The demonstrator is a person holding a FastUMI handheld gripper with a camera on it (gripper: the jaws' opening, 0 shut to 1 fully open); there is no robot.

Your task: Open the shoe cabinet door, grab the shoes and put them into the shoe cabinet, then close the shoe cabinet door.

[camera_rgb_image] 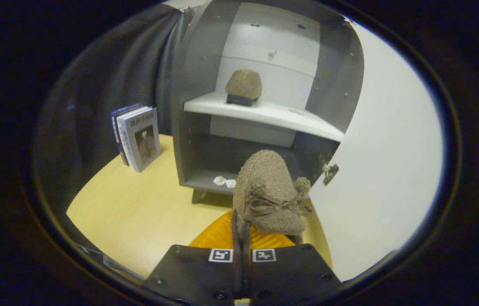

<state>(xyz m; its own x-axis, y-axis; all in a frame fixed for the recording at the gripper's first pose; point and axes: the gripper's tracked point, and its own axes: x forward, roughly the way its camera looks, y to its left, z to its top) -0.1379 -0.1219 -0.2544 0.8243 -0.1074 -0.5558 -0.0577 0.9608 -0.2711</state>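
My gripper [241, 225] is shut on a fuzzy brown shoe [271, 191] with a ribbon bow and pompoms, pinching its edge so the shoe hangs just ahead of the fingers. Beyond it stands the grey shoe cabinet [196, 127], open at the front. A second matching brown shoe [244, 86] rests on the cabinet's white middle shelf [282, 117]. The white cabinet door [384, 153] is swung wide open beside the held shoe, with a metal hinge [330, 172] at its inner edge.
Several books [137, 136] stand upright on the pale wooden floor [137, 208] beside the cabinet. Small white packets [224, 181] lie on the cabinet's bottom shelf. Dark cloth hangs behind the books. An orange ribbed object [222, 236] lies under the fingers.
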